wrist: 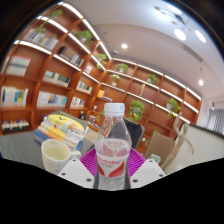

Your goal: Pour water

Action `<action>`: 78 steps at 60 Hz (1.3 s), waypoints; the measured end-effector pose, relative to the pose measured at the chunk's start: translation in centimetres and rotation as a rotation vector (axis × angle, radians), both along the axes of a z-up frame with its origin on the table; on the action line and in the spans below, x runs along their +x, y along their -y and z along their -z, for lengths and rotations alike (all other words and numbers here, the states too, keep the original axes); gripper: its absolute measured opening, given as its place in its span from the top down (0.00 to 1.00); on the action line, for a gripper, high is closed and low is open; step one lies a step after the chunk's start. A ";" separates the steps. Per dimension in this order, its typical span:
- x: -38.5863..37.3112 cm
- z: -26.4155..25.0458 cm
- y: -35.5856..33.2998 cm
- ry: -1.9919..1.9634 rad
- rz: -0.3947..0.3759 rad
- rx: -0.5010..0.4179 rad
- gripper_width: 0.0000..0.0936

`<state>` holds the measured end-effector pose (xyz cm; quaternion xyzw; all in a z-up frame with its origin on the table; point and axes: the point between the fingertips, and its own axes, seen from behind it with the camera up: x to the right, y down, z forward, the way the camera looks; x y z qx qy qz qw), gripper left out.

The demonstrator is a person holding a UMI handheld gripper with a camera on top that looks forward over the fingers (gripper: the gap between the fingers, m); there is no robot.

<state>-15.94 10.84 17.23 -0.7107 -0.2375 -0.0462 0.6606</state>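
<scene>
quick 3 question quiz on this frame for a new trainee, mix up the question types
1. True or false: the water bottle still has its cap on.
2. Multiple choice: where is the white cup relative to the bottle? A) stacked on top of it B) beside it on the table C) between the fingers
3. Short answer: what fills the wall behind the table?

Key
1. True; a white cap sits on the bottle.
2. B; the cup stands apart from the bottle, outside the fingers.
3. Bookshelves with books, lit by strip lights.
</scene>
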 end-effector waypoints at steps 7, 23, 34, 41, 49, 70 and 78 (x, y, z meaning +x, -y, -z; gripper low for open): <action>-0.3 2.6 -0.2 -0.251 -0.008 -0.092 0.59; 1.7 5.5 -0.7 -0.325 -0.028 -0.115 0.59; 2.1 5.4 -0.6 -0.341 -0.006 -0.097 0.55; 2.4 5.3 -0.6 -0.375 0.009 -0.087 0.45; 3.1 6.2 0.4 -0.353 0.044 -0.129 0.34; 7.4 6.0 11.2 -0.444 0.159 -0.223 0.10; 12.3 6.6 15.2 -0.346 0.322 -0.228 0.10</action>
